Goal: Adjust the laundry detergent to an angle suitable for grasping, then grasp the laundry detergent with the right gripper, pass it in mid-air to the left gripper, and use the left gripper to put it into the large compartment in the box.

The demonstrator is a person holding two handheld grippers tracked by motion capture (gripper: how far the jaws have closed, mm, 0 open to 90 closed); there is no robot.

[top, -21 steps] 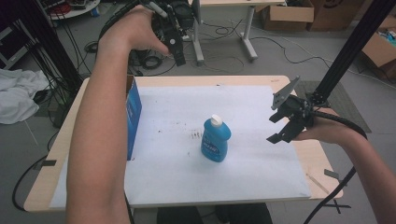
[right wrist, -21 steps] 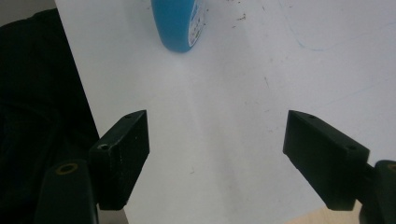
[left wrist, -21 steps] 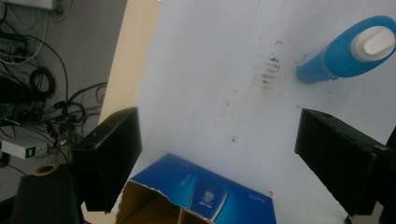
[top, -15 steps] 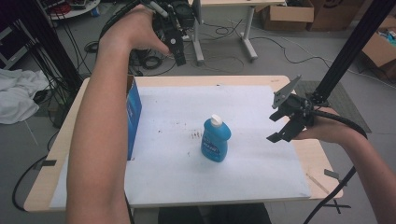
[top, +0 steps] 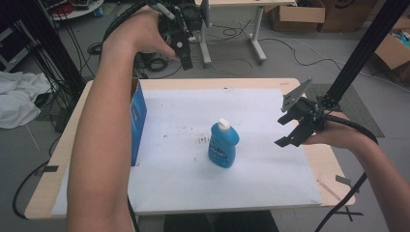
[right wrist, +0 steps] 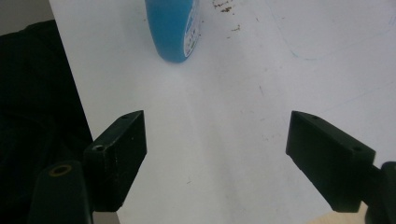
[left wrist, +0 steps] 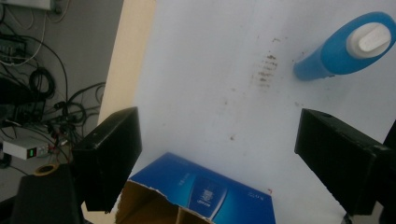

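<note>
Little has moved: right gripper (top: 290, 130) edged slightly toward the blue bottle (top: 223, 145), jaws apart, empty. Left gripper (top: 181, 41) hangs high over the open blue box (top: 138, 121), jaws apart, empty. Bottle stands upright mid-sheet, ungrasped; pickup likely next.

The right tool (top: 291, 130) seems to have drifted slightly nearer the blue bottle (top: 223, 146).

blue bottle (top: 224, 145): 1 | blue box (top: 138, 121): 1 | white sheet (top: 261, 179): 1

Even soft light, faint shadows (slightly hazy).
</note>
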